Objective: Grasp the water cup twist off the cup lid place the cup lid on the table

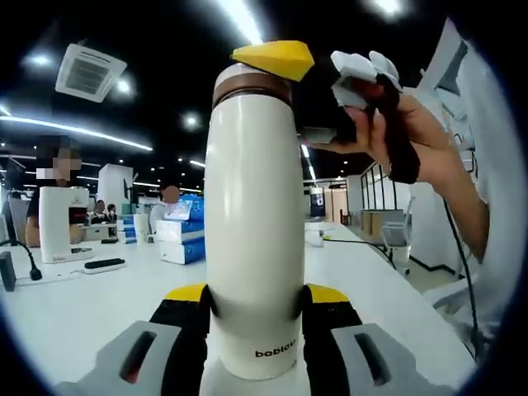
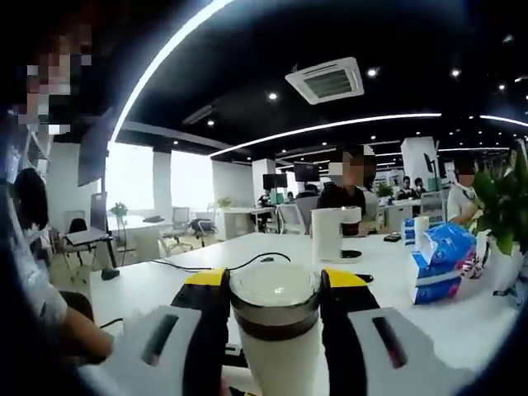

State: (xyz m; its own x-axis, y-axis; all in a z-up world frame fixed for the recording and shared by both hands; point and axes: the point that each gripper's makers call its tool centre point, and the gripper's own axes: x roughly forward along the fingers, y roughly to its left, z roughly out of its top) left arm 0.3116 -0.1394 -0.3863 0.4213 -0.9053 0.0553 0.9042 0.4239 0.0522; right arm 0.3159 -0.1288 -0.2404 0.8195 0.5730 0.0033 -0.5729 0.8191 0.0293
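A tall cream-white insulated water cup with a brown collar stands upright on the white table, its lower body clamped between the yellow-tipped jaws of the left gripper, which braces it against rotation. At its top, the right gripper, held in a person's hand, grips from the side. In the right gripper view, the right gripper closes on the pale round cup lid, directly between its jaws, positioned to twist. The lid appears still seated; unscrewing seems the step in hand.
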